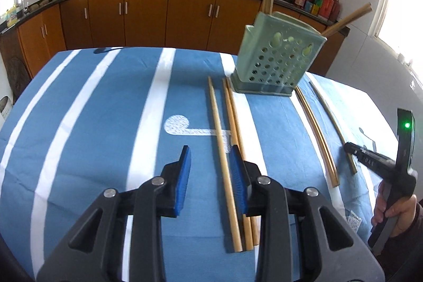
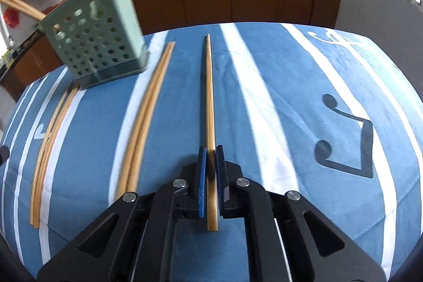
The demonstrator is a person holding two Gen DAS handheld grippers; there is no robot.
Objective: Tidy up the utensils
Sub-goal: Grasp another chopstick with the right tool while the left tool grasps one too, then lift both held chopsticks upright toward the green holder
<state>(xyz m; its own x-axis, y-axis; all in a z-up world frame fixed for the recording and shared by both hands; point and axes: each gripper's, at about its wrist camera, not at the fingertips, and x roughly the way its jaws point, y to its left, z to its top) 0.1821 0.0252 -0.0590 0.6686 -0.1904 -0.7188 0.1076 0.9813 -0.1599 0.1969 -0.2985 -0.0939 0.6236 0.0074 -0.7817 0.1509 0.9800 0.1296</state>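
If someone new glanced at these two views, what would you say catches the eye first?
Probably the pale green perforated plastic utensil holder standing at the far side of the blue-and-white striped tablecloth, with bamboo chopsticks already poking out of it. Next, the right gripper shut on a single bamboo chopstick, while the left gripper is open around another loose bamboo chopstick.

Both wrist views overlook the holder (image 1: 277,57) downward.

blue striped tablecloth (image 1: 105,123), green holder (image 1: 277,62), loose chopsticks (image 1: 224,163)
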